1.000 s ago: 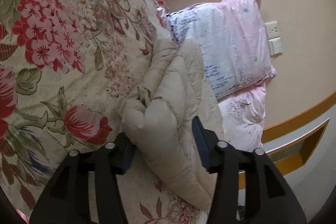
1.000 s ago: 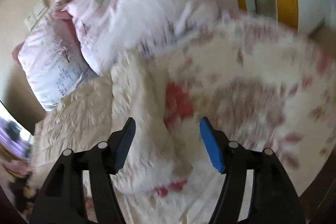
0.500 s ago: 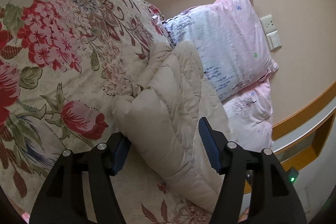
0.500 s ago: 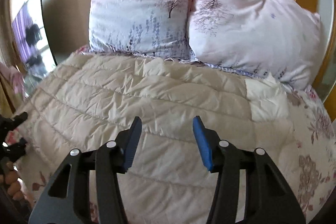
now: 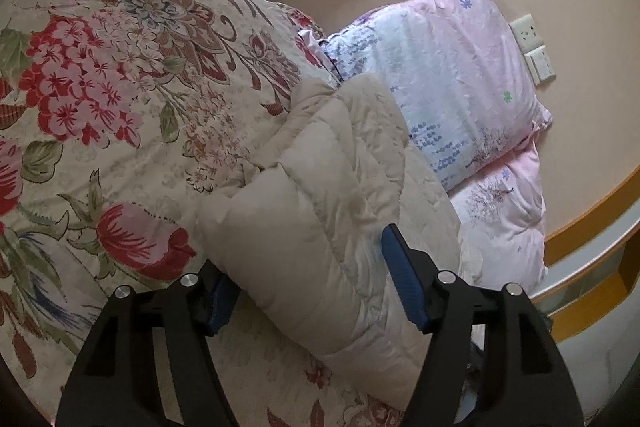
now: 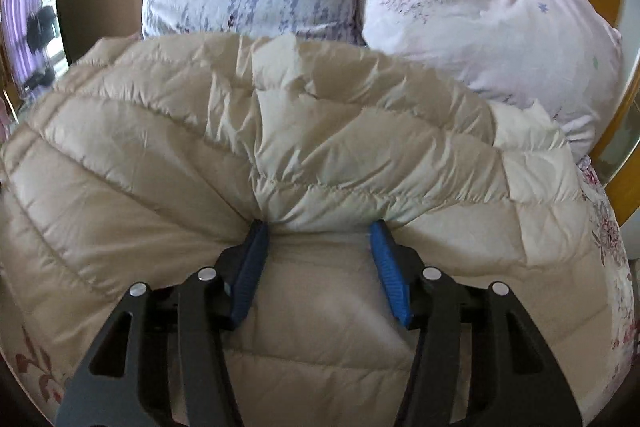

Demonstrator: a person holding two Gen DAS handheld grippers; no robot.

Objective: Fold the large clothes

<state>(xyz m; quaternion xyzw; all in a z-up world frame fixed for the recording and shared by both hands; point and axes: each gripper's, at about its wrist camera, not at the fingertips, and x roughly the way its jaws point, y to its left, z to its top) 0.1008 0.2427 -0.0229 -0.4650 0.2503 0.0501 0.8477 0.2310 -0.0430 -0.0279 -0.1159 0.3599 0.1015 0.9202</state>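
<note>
Garment: we list one beige quilted down jacket (image 6: 304, 131), lying on the bed across a floral bedspread (image 5: 120, 99), its far edge near two pink pillows (image 6: 480, 11).
Left hand-held gripper (image 5: 308, 279): we find its jaws opening, standing either side of a puffy folded end of the jacket; the right pad sits clear of the cloth, the left pad is half hidden, so we count no grip here.
Right hand-held gripper (image 6: 318, 239): we find its jaws opening too, with a bunched ridge of the jacket between the blue pads; the cloth puckers toward both tips, but we cannot tell if they pinch it.
Step in hand: we judge it to be taking hold of the jacket's edge for a fold.
How to do it well: we would gather both layers deep between the pads before closing, since slick padded cloth is likely to slip from a shallow pinch.
Further care: we would lift both ends level and lay the fold flat, pressing trapped air out.
Hazard: we would keep the bedspread out of the pinch.
</note>
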